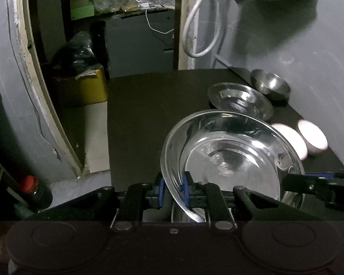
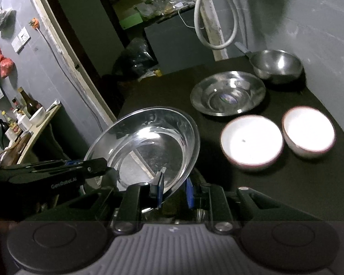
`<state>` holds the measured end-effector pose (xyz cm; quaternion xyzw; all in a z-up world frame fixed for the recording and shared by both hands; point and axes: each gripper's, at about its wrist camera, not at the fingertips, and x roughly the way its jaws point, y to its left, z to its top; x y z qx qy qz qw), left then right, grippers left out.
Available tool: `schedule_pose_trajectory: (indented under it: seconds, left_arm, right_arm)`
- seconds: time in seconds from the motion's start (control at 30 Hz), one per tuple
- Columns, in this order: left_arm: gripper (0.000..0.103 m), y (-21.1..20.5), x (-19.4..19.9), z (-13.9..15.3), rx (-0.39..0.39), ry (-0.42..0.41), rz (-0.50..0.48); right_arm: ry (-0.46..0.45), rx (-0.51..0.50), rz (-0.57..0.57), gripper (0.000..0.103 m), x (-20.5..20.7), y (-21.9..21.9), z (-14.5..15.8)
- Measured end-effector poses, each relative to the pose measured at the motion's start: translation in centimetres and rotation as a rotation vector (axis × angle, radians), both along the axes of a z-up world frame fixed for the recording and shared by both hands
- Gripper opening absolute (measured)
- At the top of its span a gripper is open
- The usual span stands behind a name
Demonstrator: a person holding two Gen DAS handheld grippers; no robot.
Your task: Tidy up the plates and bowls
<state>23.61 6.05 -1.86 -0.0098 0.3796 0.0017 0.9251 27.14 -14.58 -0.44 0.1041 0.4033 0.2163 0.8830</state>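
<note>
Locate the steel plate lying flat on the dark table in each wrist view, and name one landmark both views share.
Left wrist: the flat steel plate lies right of centre, beyond the held plate.
Right wrist: it lies upper right of centre, behind the white bowls.
Shared landmark: the steel bowl just behind it, by the wall.

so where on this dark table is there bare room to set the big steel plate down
The dark table is bare nearest the camera, in front of the two white bowls, and left of the smaller steel plate. The right side by the wall is crowded with dishes.

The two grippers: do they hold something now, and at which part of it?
Both hold one steel plate by its rim, on opposite sides: left gripper, right gripper.
</note>
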Motion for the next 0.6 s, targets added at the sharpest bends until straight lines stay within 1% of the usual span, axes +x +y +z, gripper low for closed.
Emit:
schedule_pose_trajectory:
  seconds: [0.27, 0.43, 0.6]
  left_arm:
    - [0.018, -1.1, -2.3, -0.9, 0.033, 0.039, -0.023]
    - [0.019, -2.0, -3.0, -1.3, 0.078, 0.057, -0.027]
    - [0.020, -2.1, -3.1, -1.6, 0.090, 0.080, -0.022]
  right_arm:
    - [0.038, -0.021, -0.011, 0.023, -2.7, -0.5, -0.8]
    - [0.063, -0.044, -0.018, 0.024, -3.2, -0.3, -1.3]
    - [0.074, -0.055, -0.017, 0.024, -3.2, -0.1, -1.6]
